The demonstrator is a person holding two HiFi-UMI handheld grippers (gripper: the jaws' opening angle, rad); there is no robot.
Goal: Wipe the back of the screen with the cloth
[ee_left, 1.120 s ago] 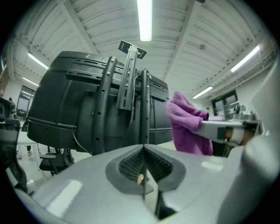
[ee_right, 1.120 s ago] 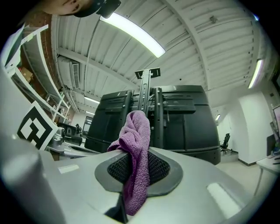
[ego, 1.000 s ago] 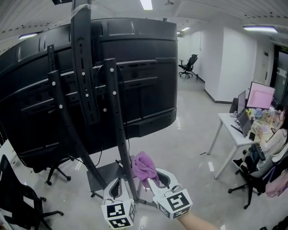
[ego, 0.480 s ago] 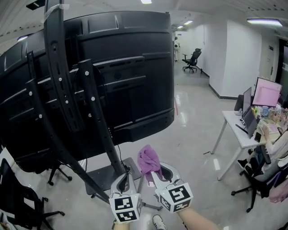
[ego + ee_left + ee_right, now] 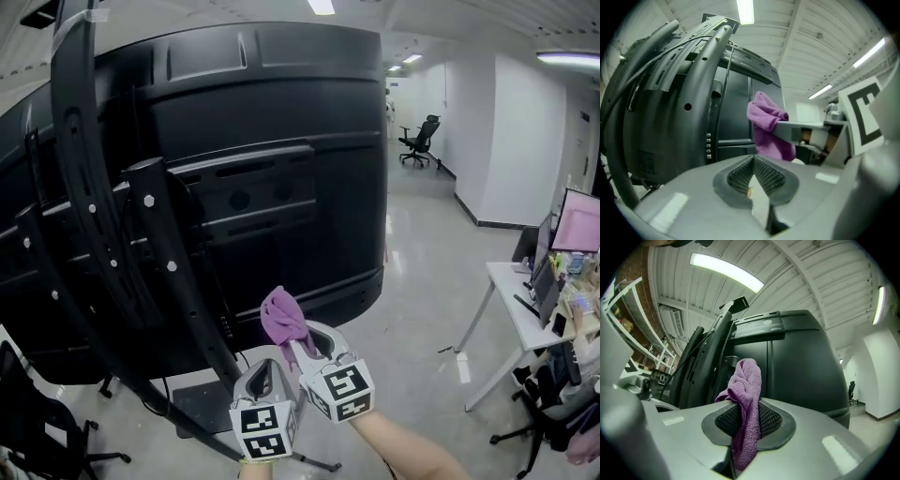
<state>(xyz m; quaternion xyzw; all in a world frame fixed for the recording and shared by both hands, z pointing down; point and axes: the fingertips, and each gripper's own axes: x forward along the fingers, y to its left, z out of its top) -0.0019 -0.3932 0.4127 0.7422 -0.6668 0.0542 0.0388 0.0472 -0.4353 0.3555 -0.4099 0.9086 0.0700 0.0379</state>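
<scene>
Right gripper view: the right gripper (image 5: 744,420) jaws pinch the cloth (image 5: 746,390) between them; left gripper (image 5: 753,180) jaws closed.

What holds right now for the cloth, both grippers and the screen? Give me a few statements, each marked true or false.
1. The right gripper is shut on the purple cloth. True.
2. The left gripper grips a corner of the cloth too. False: its jaws are together with nothing between them.
3. The screen lies face down on a table. False: it stands upright on a black stand, its back toward the grippers.
4. The cloth is bunched up and sticks out past the right gripper's jaws. True.
</scene>
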